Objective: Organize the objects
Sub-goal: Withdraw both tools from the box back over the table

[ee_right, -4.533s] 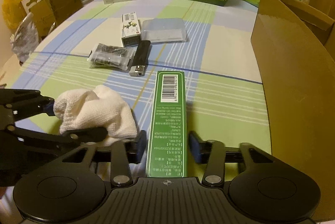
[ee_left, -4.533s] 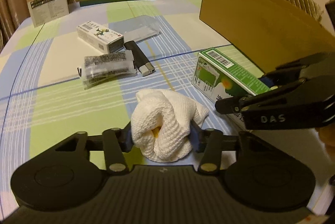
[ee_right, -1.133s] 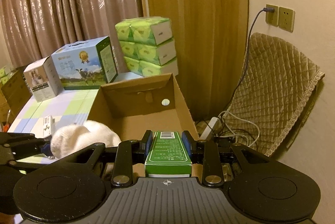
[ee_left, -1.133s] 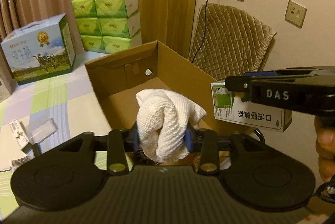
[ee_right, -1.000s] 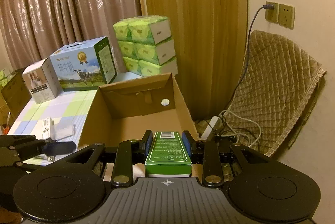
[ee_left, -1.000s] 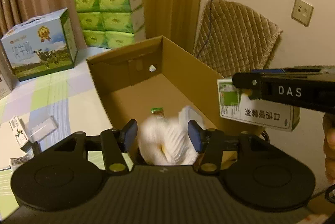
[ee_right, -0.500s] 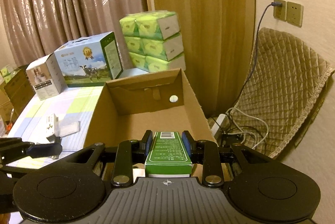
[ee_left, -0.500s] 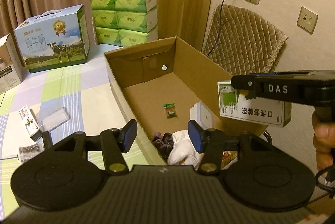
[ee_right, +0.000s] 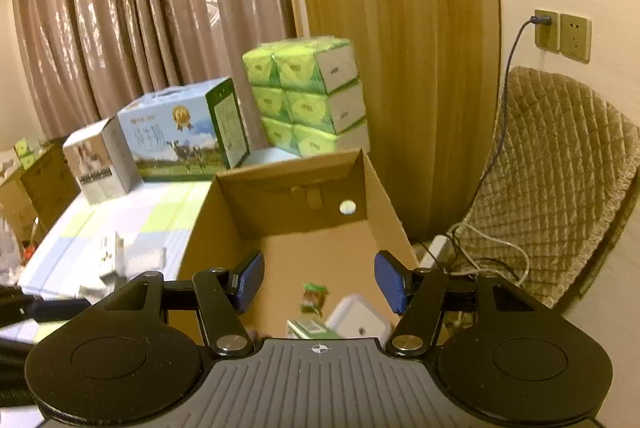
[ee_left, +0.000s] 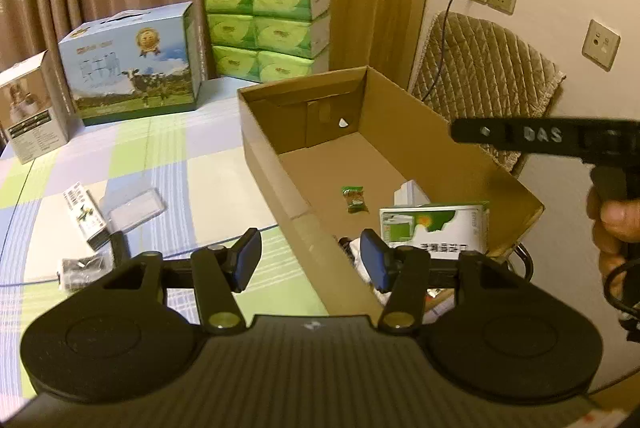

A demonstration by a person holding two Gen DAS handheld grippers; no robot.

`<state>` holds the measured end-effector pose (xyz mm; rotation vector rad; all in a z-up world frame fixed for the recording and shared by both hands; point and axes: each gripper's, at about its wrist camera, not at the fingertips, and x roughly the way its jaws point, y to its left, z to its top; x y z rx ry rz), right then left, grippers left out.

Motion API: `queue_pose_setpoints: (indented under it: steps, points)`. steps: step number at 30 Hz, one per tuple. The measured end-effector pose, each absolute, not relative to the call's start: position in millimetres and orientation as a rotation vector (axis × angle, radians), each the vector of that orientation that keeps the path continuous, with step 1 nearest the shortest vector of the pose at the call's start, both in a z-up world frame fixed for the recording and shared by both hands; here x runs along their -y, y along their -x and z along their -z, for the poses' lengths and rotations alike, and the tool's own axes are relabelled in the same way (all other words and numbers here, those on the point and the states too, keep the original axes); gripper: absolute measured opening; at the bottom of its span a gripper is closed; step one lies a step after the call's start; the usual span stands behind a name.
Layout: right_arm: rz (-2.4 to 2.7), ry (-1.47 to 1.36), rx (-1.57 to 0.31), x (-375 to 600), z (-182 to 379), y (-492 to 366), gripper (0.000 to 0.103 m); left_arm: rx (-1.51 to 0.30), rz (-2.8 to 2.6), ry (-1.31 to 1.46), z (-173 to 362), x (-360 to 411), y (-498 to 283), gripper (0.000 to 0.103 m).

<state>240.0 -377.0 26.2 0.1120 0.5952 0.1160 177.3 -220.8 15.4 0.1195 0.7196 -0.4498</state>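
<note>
With the right gripper (ee_right: 319, 282) opening and empty above the cardboard box (ee_left: 404, 131), the green carton (ee_left: 436, 228) drops inside near the snack packet (ee_left: 354, 199), while the left gripper (ee_left: 310, 260), jaws apart and empty, could clip the box wall.

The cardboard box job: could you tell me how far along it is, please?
Done: the green carton and a candy lie in the box. In hand: nothing; right gripper is opening, left gripper empty. Left: small packets on the table.
</note>
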Motion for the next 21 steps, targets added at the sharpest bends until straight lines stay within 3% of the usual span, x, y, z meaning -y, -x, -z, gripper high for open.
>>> queue_pose_setpoints:
  steps: [9,13,17,21]
  points:
    - [-0.107,-0.164,-0.602,370,-37,-193,0.061,-0.733,0.415,-0.053,-22,190,-154,0.053]
    - [-0.125,-0.173,-0.603,354,-45,-173,0.064,-0.730,0.402,-0.047,-28,179,-141,0.060]
    - [-0.145,-0.165,-0.592,334,-52,-152,0.079,-0.735,0.384,-0.041,-33,166,-127,0.066]
    - [-0.168,-0.147,-0.587,313,-59,-136,0.087,-0.730,0.366,-0.039,-38,151,-112,0.070]
